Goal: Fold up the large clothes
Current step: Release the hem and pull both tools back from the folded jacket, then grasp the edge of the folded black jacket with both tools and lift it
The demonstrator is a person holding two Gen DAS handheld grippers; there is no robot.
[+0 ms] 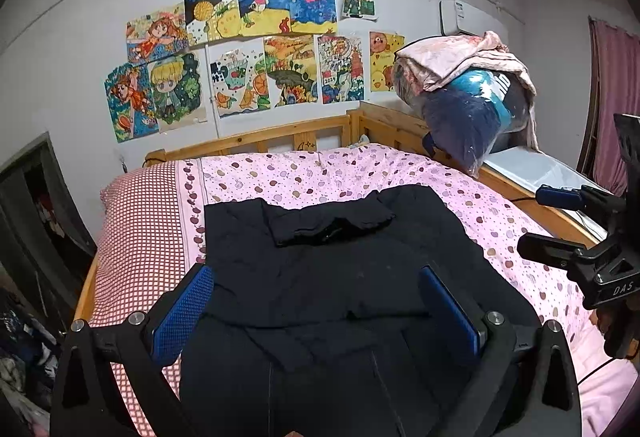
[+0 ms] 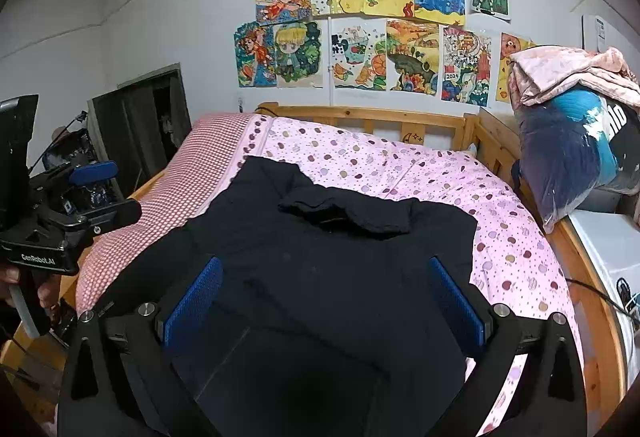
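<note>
A large black garment (image 1: 320,269) lies spread on the pink spotted bed cover (image 1: 312,173), with a folded-over collar part at its far end (image 1: 332,223). My left gripper (image 1: 316,301) is open above the garment's near half, holding nothing. It also shows at the left edge of the right wrist view (image 2: 108,193). The garment fills the middle of the right wrist view (image 2: 328,269). My right gripper (image 2: 324,293) is open above the garment, empty. It also shows at the right edge of the left wrist view (image 1: 540,221).
A wooden bed frame (image 1: 280,137) borders the bed. A red checked pillow strip (image 1: 140,221) lies at the left. A bagged blue bundle with pink bedding on top (image 1: 472,105) sits at the right rail. Drawings hang on the wall (image 1: 256,49).
</note>
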